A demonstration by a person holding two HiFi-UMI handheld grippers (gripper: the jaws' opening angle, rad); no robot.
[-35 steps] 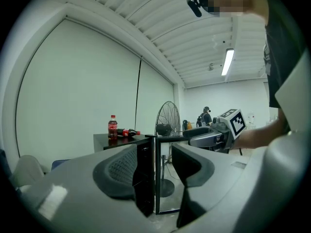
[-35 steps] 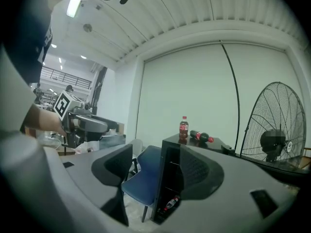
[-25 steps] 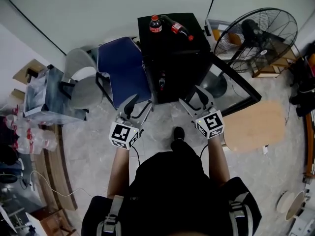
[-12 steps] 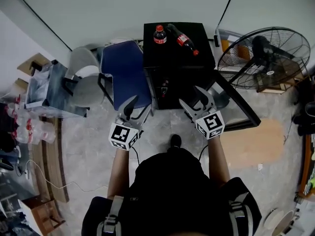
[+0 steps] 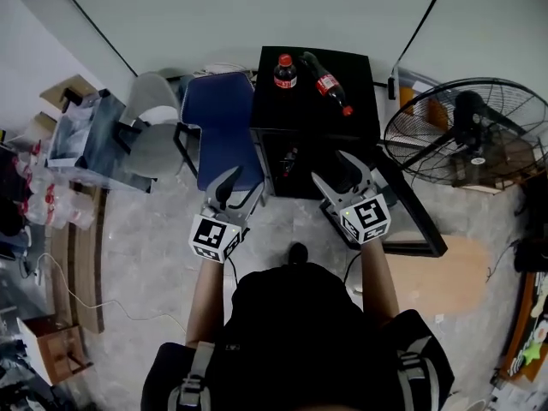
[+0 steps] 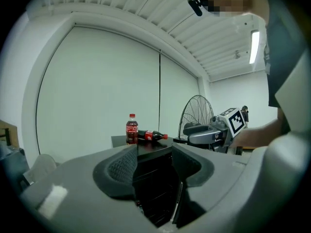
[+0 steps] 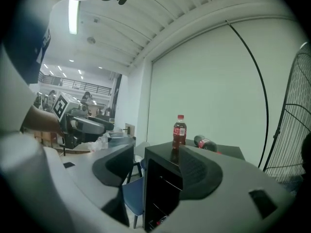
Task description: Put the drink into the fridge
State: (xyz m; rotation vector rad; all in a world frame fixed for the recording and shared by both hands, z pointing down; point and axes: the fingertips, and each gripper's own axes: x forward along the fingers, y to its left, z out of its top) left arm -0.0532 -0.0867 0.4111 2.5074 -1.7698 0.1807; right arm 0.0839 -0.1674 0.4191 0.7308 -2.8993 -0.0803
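1. Drinks on the flat top of a black mini fridge (image 5: 342,114): two small cola bottles with red caps and red labels, close to a pale wall (image 5: 257,7).
2. Near the rear left corner of the fridge top, upright cola bottle (image 5: 285,71). Just beside it and nearer the middle, lying cola bottle (image 5: 327,84), on its side with the cap pointing to the front right. Impossible to tell whether the two touch.
3. Glass-fronted fridge door (image 5: 409,217) swung open to the right, dark interior facing the person.
4. Person's left gripper (image 5: 240,185) held low in front of the fridge's left front corner. Jaws spread wide, nothing between the pads, only the dark fridge front showing through the gap.
5. Person's right gripper (image 5: 336,174) held in front of the open fridge, close to the door. Jaws far apart but closing, with nothing between them.
6. Both grippers well apart from both bottles, each marker cube turned up toward the head camera.
7. Around the fridge: blue chair (image 5: 218,135) just beside its left side, grey chair (image 5: 154,127) further left, large floor fan (image 5: 475,135) to the right, pale tiled floor (image 5: 145,255) underneath.
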